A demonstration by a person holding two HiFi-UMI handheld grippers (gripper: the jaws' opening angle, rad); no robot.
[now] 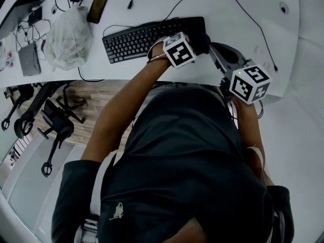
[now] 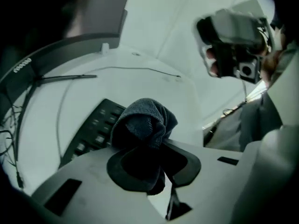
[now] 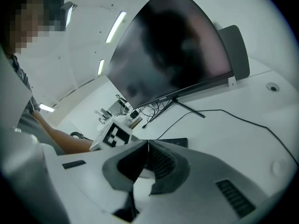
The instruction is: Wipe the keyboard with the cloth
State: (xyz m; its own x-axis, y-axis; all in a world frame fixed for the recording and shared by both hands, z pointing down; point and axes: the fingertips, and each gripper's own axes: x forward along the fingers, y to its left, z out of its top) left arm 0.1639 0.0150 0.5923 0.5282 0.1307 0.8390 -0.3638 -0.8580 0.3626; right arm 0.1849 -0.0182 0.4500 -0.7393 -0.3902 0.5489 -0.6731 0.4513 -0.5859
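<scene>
Here, in the head view, we are holding the left gripper [image 1: 192,45] over the right end of the keyboard [image 1: 136,40] on the white table [image 1: 263,14], with a dark cloth [image 1: 202,41] bunched at its tip. The right gripper [image 1: 218,52] is hovering just beside it. In the left gripper view, the jaws are clamping the cloth, keys just behind. In the right gripper view, the jaws are meeting at their tips with nothing between, facing a monitor [image 3: 173,45].

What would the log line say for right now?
left gripper: shut on cloth | cloth: at right end of keyboard | right gripper: shut, empty
</scene>
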